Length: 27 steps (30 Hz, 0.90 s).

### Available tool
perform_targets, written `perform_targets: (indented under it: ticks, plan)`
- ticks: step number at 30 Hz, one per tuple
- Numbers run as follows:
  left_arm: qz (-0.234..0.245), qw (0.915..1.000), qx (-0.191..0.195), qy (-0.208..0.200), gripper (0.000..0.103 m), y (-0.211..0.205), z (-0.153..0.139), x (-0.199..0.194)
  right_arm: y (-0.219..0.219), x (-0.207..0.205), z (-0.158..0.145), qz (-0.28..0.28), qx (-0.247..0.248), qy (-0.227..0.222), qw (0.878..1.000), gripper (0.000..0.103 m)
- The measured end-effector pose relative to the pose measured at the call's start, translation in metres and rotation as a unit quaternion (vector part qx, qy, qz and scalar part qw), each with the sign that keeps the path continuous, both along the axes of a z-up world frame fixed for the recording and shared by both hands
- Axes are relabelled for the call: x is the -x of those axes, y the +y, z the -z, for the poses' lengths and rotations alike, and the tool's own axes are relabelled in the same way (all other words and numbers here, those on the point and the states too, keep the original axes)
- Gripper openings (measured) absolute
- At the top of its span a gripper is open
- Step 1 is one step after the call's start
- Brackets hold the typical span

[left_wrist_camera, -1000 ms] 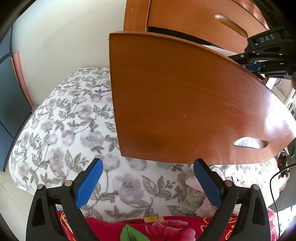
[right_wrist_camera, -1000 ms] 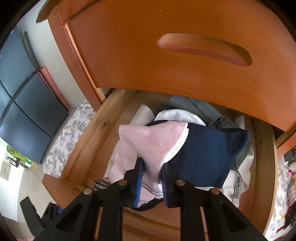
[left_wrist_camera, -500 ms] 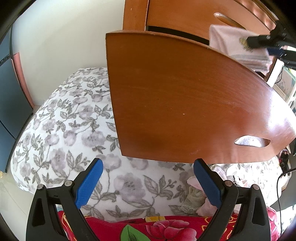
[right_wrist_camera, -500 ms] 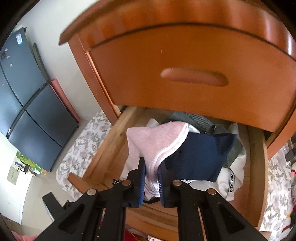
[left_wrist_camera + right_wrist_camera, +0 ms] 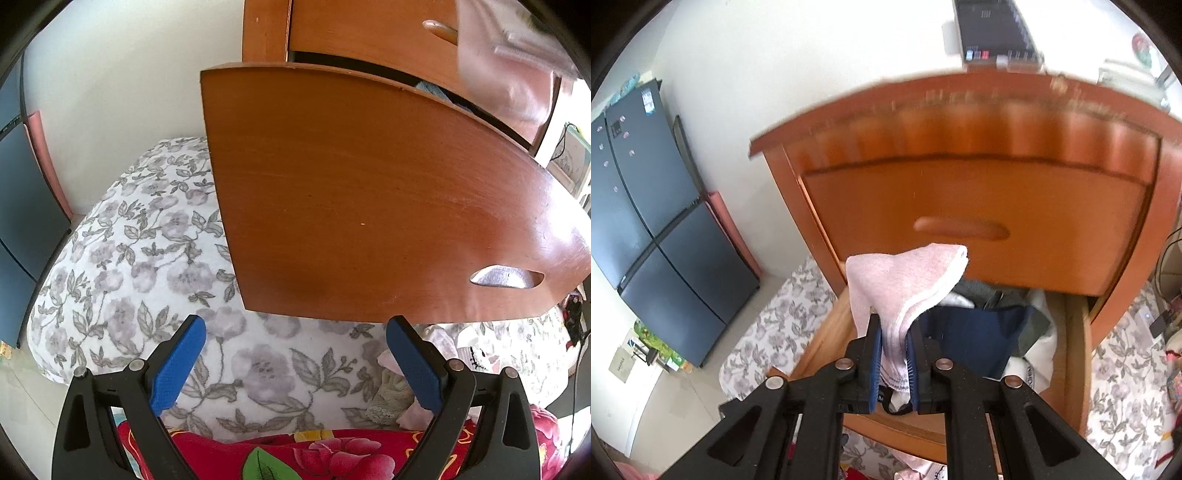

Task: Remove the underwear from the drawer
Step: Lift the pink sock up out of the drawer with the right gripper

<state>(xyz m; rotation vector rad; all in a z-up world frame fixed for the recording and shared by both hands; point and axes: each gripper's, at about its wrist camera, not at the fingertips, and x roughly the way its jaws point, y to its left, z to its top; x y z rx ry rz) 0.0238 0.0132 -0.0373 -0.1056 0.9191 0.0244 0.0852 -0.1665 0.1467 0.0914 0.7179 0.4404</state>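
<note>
This was a home, a lived-in bedroom by the look of it. Straight ahead of the right claw (image 5: 894, 365) stood a wooden chest of drawers (image 5: 979, 206), its lower drawer (image 5: 1071, 332) pulled out and stuffed with folded clothes (image 5: 975, 332). Far off to that claw's left a tall dark fridge (image 5: 657, 206) stood against a plain white wall (image 5: 798, 74), small magnets dotted on its upper door. Beyond the left claw (image 5: 295, 365) lay a floral grey-and-white bed cover (image 5: 147, 258), and just below that claw a red flowered blanket (image 5: 332, 458). Small garments (image 5: 395, 387) lay heaped beside its right finger.
</note>
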Motion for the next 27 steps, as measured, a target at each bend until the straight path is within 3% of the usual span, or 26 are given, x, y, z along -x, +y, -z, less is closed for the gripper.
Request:
perform_targets:
  ticks: [16,27]
  plan:
    - [-0.001,0.9997,-0.02,-0.011,0.098,-0.004,-0.003,0.004,-0.035,0.067,-0.087,0.012,-0.023,-0.114,0.993,0.013]
    - [-0.006,0.9992,-0.034,-0.019,0.098,-0.007,-0.006,0.006,-0.051,0.113,-0.098,-0.003,-0.03,-0.135,0.99,0.013]
